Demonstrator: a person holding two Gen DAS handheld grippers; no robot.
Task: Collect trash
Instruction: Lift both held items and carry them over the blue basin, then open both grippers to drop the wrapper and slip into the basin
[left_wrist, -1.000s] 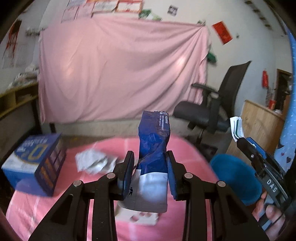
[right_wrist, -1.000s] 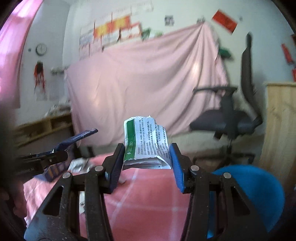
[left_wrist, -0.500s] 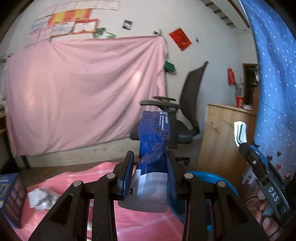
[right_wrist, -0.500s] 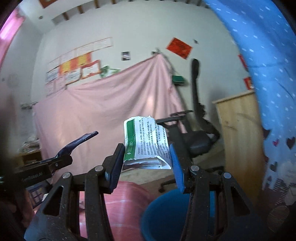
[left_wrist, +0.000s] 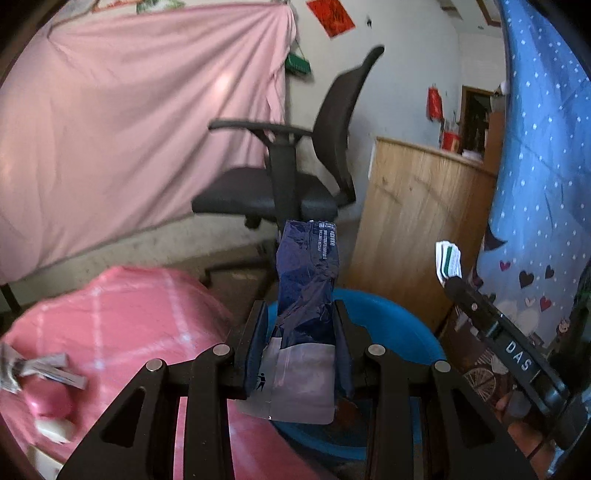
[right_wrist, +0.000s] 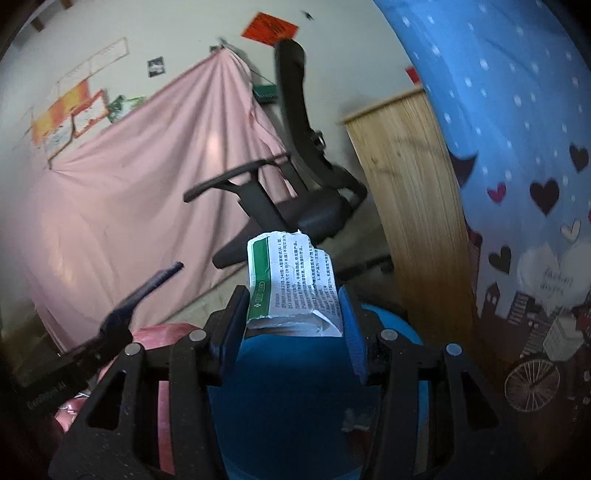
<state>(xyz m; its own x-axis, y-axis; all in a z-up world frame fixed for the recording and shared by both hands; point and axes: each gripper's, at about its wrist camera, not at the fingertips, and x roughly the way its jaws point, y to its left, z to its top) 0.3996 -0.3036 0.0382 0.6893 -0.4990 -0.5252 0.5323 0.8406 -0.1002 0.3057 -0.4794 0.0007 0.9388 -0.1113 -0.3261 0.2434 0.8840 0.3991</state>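
My left gripper (left_wrist: 301, 332) is shut on a crumpled dark blue and white wrapper (left_wrist: 306, 295) and holds it upright over the near rim of a blue bin (left_wrist: 406, 332). My right gripper (right_wrist: 291, 314) is shut on a torn white and green carton (right_wrist: 291, 280) and holds it above the same blue bin (right_wrist: 295, 387). The right gripper with its carton (left_wrist: 448, 262) also shows at the right of the left wrist view. The left gripper shows as a dark shape (right_wrist: 122, 317) at the left of the right wrist view.
A table with a pink checked cloth (left_wrist: 129, 317) lies left of the bin, with paper scraps (left_wrist: 40, 369) on it. A black office chair (left_wrist: 288, 177) stands behind the bin. A wooden panel (left_wrist: 413, 221) and a blue dotted curtain (left_wrist: 535, 166) are on the right.
Both grippers have swung right from over the pink table to the blue bin, each still holding its piece of trash. The blue box on the table has left the view.
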